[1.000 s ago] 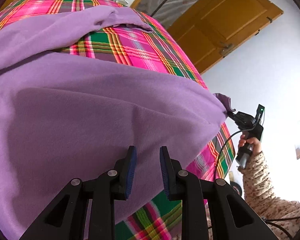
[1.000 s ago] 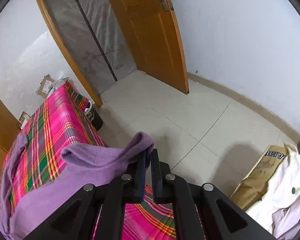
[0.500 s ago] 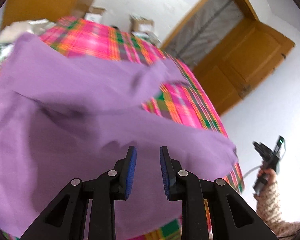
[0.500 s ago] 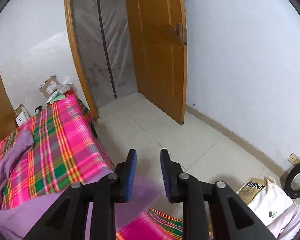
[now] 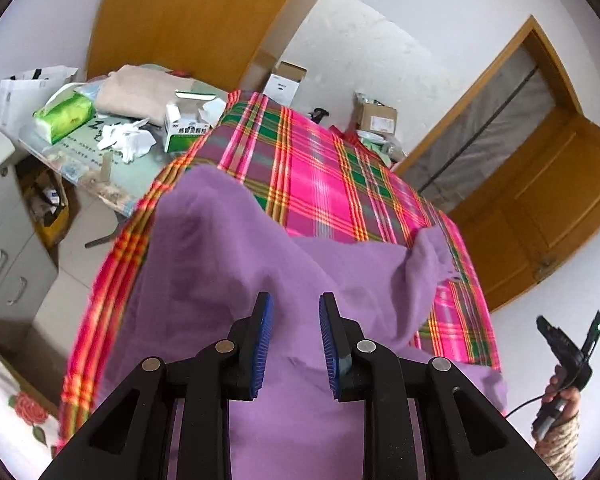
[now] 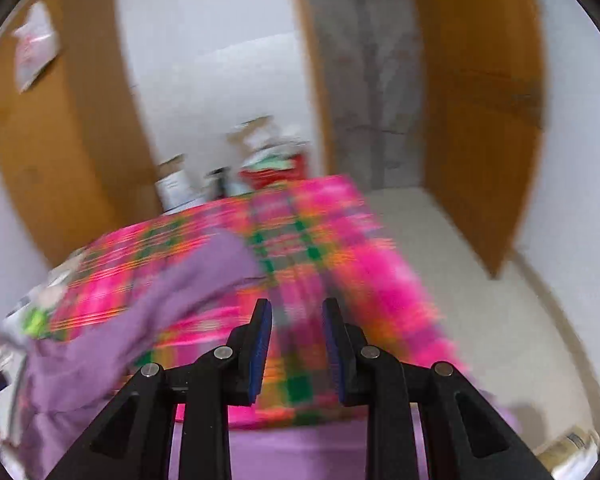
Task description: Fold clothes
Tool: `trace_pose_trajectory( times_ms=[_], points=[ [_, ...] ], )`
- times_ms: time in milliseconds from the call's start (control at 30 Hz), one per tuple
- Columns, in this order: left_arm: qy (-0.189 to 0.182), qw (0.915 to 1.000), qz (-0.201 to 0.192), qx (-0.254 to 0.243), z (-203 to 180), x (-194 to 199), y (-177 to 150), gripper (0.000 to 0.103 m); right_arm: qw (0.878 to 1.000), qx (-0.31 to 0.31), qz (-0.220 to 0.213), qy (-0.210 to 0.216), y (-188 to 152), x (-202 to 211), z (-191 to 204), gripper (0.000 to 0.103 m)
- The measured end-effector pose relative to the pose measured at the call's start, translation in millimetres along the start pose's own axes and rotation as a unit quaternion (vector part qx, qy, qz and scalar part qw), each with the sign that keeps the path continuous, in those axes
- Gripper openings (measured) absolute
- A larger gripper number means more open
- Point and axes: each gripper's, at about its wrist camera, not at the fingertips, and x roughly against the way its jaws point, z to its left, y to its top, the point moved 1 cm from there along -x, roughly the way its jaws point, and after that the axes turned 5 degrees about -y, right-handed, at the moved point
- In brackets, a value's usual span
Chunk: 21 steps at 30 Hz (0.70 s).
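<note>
Both my black two-finger grippers, left (image 5: 292, 340) and right (image 6: 296, 344), gape wide, holding nothing; I judge they've let the soft purple fleece garment (image 5: 260, 264) lie rumpled on the pink plaid bedcover (image 5: 320, 176) for folding.

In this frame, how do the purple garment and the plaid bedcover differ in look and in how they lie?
The purple garment is a plain single colour; the plaid bedcover is checked in pink, green and orange. The garment lies rumpled, with raised folds and a loose flap at one side, while the bedcover is spread flat. The garment rests on top of the bedcover and hides its near part. Neither is gripped: the left claw and right claw are both open.
</note>
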Motion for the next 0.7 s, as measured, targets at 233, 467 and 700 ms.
trace_pose_trajectory(
  times_ms=[233,467,700],
  points=[
    [0.032,0.9976,0.040,0.046,29.6,-34.2,24.2,0.025,0.988,0.068,0.081,0.110,-9.9,-65.1,111.8,0.039],
    [0.039,0.9921,0.052,0.107,60.3,-53.2,33.1,0.025,0.979,0.077,0.131,0.139,-24.6,-115.9,151.5,0.043],
    [0.027,0.9880,0.076,0.132,67.5,-82.9,38.7,0.025,0.971,0.069,0.166,0.160,-31.2,-156.5,177.0,0.043]
  ],
)
